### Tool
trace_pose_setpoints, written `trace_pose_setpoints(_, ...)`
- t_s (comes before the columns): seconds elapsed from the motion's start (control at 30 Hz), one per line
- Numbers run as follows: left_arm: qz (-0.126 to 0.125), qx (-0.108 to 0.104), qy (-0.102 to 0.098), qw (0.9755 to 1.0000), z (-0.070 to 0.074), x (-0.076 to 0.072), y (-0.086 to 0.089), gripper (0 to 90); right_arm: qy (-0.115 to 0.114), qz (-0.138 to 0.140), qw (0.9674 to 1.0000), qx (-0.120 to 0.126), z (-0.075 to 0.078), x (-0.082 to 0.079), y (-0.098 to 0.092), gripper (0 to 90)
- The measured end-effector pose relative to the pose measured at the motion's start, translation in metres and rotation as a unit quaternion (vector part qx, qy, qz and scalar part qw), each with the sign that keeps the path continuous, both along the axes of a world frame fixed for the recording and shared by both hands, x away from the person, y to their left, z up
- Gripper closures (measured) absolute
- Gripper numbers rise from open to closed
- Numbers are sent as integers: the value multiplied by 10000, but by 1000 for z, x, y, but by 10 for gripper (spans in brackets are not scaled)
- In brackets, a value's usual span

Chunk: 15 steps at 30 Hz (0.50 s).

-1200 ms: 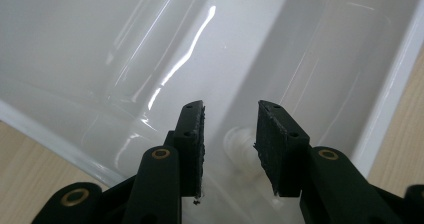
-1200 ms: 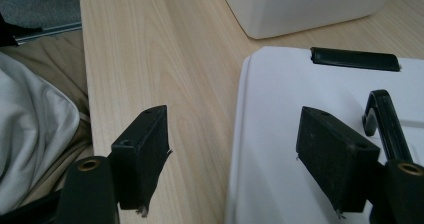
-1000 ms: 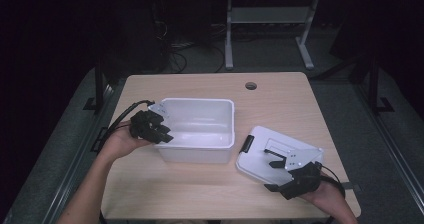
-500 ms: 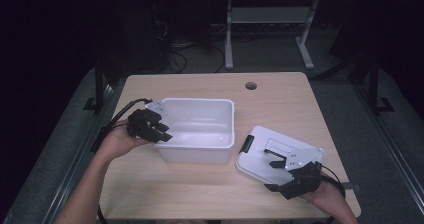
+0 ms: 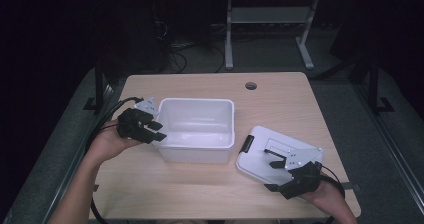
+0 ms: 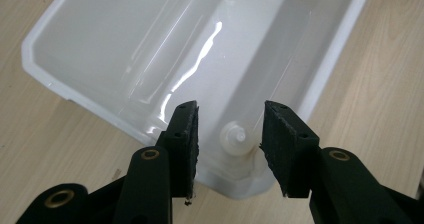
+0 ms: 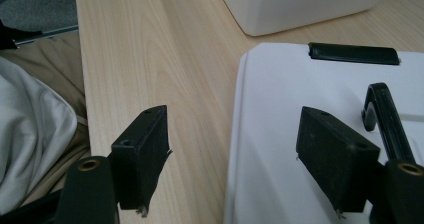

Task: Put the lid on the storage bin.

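Observation:
An empty white plastic tub (image 5: 196,102) stands on the wooden table (image 5: 200,84). My left gripper (image 5: 157,132) hovers at the tub's left end. In the left gripper view its jaws (image 6: 230,129) have just been opening and stand apart above the tub's rim (image 6: 150,49), with a small white peg (image 6: 235,134) on the tub's end between them, untouched. The tub's white lid (image 5: 270,146) lies flat at the right. My right gripper (image 5: 273,173) stands open over the lid's near edge. In the right gripper view (image 7: 232,121) one jaw is above the table and the other above the lid (image 7: 300,84).
The lid bears a black latch (image 7: 354,53) on its edge and a black handle (image 7: 382,111) on top. A cable hole (image 5: 251,86) lies at the table's far side. Light clothing (image 7: 30,134) lies past the near table edge. Metal stand legs (image 5: 265,29) rise behind the table.
My left gripper has risen a little from the tub's left end and its jaws have parted slightly. The right gripper, the tub and the lid have not moved.

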<state>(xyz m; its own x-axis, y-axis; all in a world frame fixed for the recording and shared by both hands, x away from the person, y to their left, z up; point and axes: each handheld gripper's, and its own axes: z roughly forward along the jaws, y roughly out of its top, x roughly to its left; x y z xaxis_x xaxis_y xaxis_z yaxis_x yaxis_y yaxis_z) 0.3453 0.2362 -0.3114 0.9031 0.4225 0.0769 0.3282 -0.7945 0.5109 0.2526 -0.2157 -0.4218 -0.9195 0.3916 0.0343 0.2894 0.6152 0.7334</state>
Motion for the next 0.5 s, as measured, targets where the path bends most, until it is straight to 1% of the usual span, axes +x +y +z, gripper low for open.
trace_pose_setpoints(0.1, 10, -74, -31, 10000, 6, -5, 5, 580, -18, -6, 10000, -4, 0, 0, 0, 285)
trace_pose_setpoints(0.23, 54, -54, -151, 9999, 14, -12, 11, 572, -76, 19, 10000, 1, 1, 0, 0, 290)
trace_pose_setpoints(0.33, 100, -73, -191, 9997, 18, -17, 16, 563, -64, 12, 10000, -5, 1, 0, 0, 293)
trace_pose_setpoints(0.4, 119, -48, -208, 9997, 20, -20, 19, 562, -64, 37, 10000, -29, 1, 0, 1, 297)
trace_pose_setpoints(0.5, 170, -103, -221, 9996, 21, -24, 23, 548, -41, 25, 10000, -42, 2, -1, 2, 302)
